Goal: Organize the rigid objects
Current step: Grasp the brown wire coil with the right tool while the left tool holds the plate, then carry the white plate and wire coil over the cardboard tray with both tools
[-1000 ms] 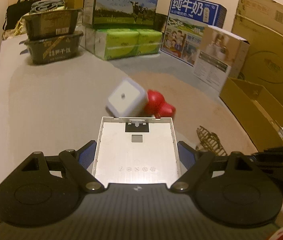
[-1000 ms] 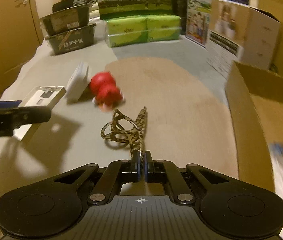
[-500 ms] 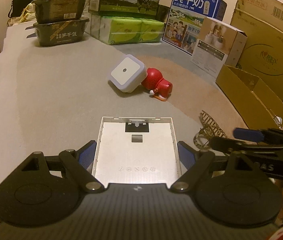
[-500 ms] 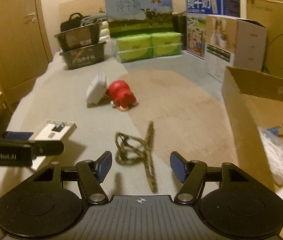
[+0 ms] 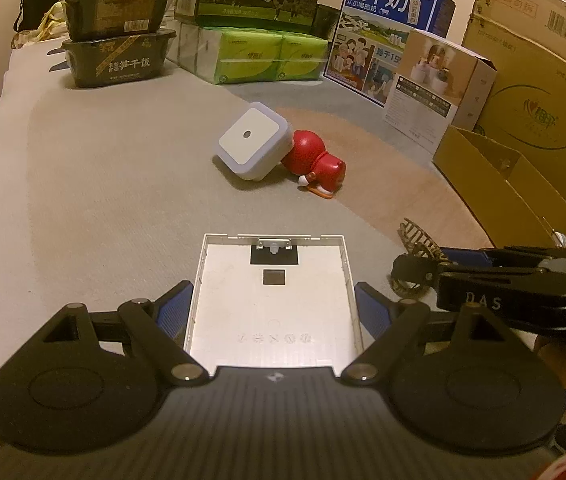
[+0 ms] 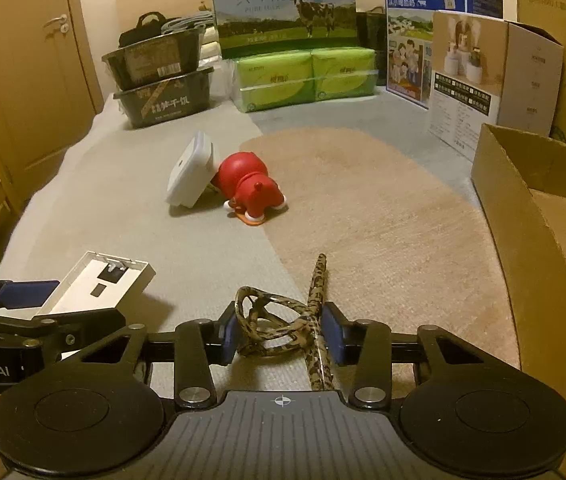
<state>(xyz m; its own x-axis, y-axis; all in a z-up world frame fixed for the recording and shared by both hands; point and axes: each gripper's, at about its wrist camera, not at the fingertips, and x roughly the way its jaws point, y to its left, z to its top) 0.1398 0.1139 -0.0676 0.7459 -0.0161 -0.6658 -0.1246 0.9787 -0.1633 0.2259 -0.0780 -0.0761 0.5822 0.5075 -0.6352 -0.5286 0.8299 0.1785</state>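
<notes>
My left gripper [image 5: 273, 312] is shut on a flat white plastic tray [image 5: 273, 304], its blue pads against the tray's two long sides; the tray also shows in the right wrist view [image 6: 99, 286]. My right gripper [image 6: 281, 334] is open, its pads on either side of a leopard-print hair band [image 6: 279, 322] lying on the bed, apart from it. A white square night light [image 5: 253, 140] leans on a red toy figure [image 5: 315, 160] further ahead; both show in the right wrist view [image 6: 191, 168] [image 6: 251, 188].
An open cardboard box [image 6: 523, 216] stands at the right. Green tissue packs [image 6: 307, 76], milk cartons [image 6: 283, 4], a humidifier box [image 6: 479, 80] and stacked black food bowls [image 6: 159, 80] line the back. A tan mat [image 6: 383, 216] covers the right half.
My right gripper opened, letting go of the hair band, pulled back, then came forward low so its pads flank the band. My left gripper kept hold of the white tray and tilted slightly.
</notes>
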